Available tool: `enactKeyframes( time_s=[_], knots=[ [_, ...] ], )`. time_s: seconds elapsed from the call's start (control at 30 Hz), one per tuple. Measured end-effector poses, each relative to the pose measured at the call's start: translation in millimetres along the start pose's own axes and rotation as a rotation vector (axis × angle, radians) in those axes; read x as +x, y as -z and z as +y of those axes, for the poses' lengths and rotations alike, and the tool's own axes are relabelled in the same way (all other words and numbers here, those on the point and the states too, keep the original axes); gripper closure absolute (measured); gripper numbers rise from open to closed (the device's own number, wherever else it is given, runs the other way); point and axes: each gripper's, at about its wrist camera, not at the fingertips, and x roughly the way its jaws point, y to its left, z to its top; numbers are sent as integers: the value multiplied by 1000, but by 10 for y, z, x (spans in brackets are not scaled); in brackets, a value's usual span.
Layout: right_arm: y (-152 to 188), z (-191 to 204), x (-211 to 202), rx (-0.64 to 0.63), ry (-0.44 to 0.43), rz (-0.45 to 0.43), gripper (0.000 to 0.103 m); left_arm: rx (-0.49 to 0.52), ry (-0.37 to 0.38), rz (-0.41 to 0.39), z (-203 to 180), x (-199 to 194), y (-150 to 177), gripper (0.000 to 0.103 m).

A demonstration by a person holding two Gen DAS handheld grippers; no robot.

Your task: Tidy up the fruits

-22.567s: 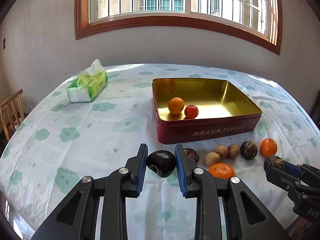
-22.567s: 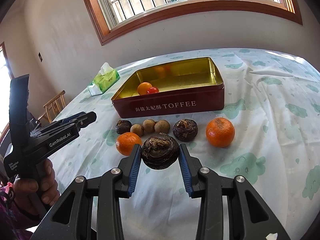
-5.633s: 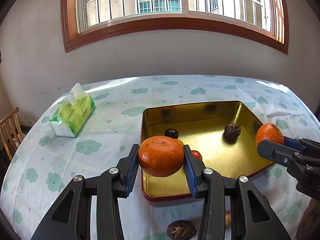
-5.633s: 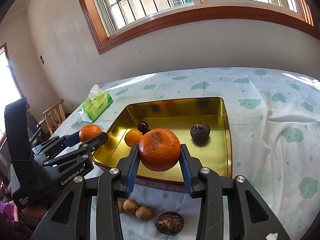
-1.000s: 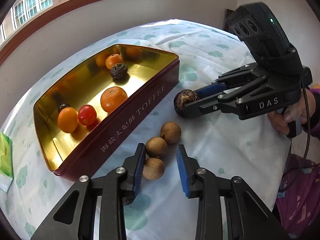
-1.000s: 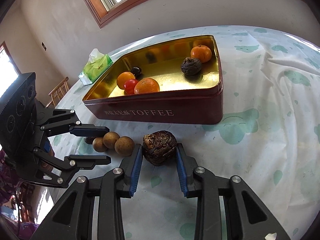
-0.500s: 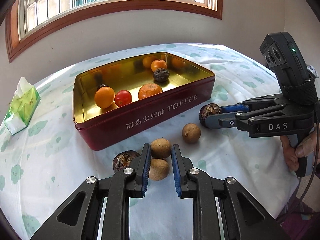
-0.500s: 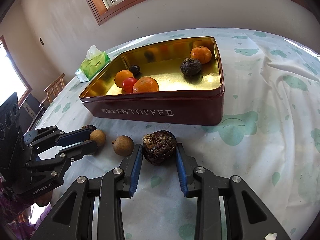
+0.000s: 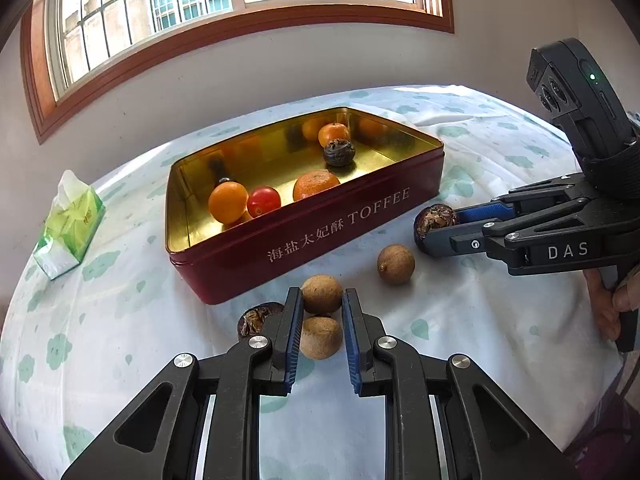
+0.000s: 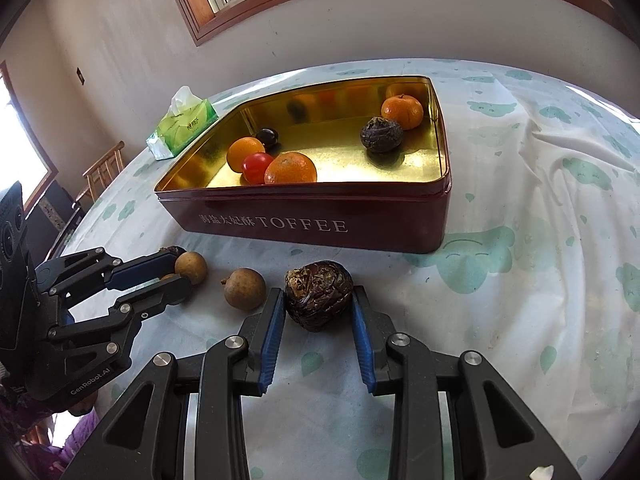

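Longan and passionfruit, both in the jaws

Longan (image 9: 322, 299) sat pinched between the left gripper (image 9: 320, 334) pads, a second longan (image 9: 321, 343) beneath it on the cloth — light, round, thin-shelled, best squeezed gently across its middle. Right gripper (image 10: 318, 320) was closed around the wrinkled passionfruit (image 10: 319, 295), whether lifted I could not tell — leathery, likely yielding. Both waited just before the tin (image 10: 320, 224)

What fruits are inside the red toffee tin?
Inside the toffee tin lie three oranges, a red tomato, one wrinkled dark fruit and a small dark one. The front wall hides the nearest floor.
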Motion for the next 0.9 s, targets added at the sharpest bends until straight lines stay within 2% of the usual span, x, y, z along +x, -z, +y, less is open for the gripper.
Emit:
enactKeyframes(
  time_s=[0.37,0.7,0.9],
  knots=[
    [2,45,8,-24,33,2,74,-2,-83,-40,12,-56,3,85],
    [5,73,20,-39,52,3,74,0,-94,-66,2,-108,7,85],
    [21,179,45,-85,126,11,75,-7,-102,-73,3,-130,6,85]
  ],
)
